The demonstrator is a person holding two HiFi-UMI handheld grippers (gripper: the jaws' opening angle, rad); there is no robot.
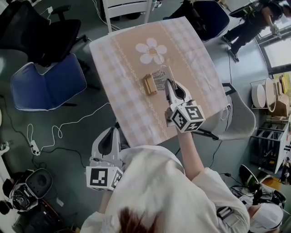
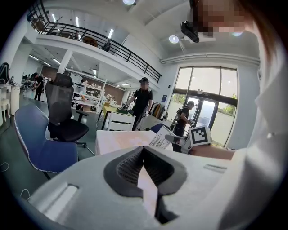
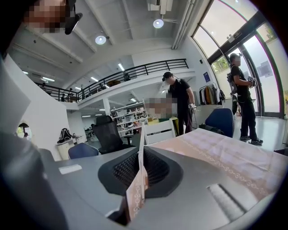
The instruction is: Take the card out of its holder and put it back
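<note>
Two tools are in view. The right tool [image 1: 169, 84] is clenched on the card [image 1: 159, 79], holding it edge-on over the table [image 1: 118, 59], just beside the brown holder [image 1: 150, 84]. The left tool [image 2: 144, 152] hangs off the table's near corner, pinched together on nothing.

The holder [image 1: 150, 84] lies near the middle of the counter [image 1: 122, 54]. Just right of it is the card [image 1: 159, 78], clamped between the jaws of the right hand-held gripper [image 1: 169, 84], which reaches in from the near right. The left hand-held gripper [image 1: 110, 134] hangs off the counter's near-left edge. A chair [image 1: 45, 84] stands left of the counter, and a second chair [image 1: 127, 9] stands at its far side.
</note>
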